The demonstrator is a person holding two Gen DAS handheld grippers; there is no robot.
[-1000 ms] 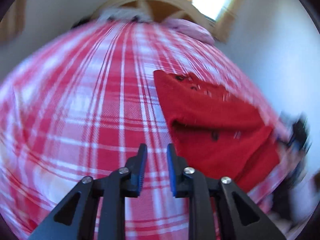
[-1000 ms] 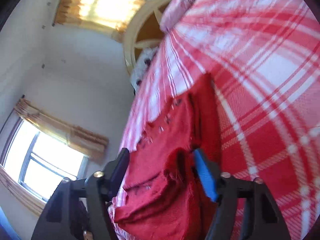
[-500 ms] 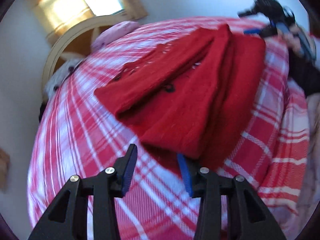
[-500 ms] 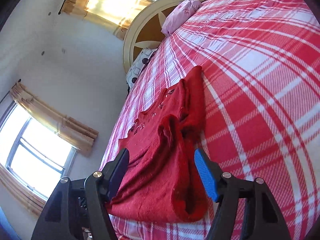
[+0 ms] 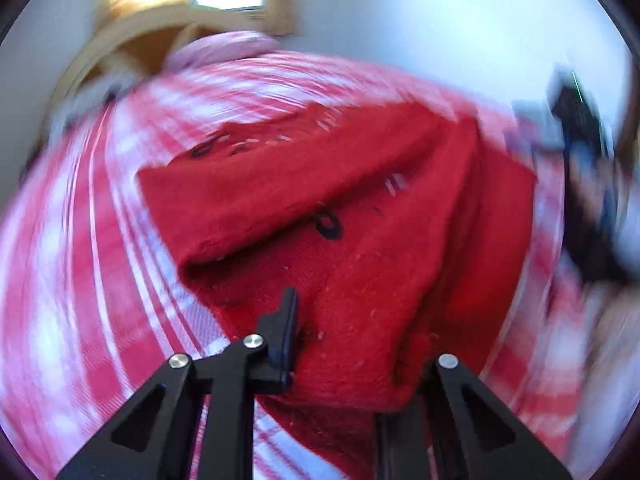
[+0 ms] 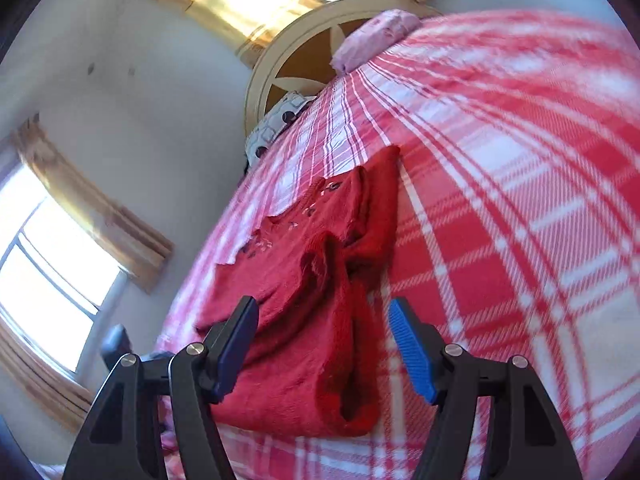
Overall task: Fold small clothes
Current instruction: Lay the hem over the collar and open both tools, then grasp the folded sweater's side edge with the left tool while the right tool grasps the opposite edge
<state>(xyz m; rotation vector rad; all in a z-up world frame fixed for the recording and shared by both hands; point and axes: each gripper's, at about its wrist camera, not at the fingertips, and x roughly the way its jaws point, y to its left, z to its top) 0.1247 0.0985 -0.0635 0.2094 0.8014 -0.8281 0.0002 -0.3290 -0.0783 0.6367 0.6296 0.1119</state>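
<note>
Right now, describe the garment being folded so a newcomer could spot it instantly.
Start at the bed with the red-and-white plaid cover, which fills most of both views. On its near edge lies a red knit cardigan, partly folded over itself, with dark buttons down the front. It is the only solid red thing there; the pink pillow sits far off by the headboard.

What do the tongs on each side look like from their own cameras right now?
Both are alike. The left tongs and right tongs have black angular frames with triangular cut-outs and round silver screw heads at the joints. Each finger carries a flat blue pad, ribbed on the right tongs' pads. No cables, markings or sleeves show clearly.
</note>
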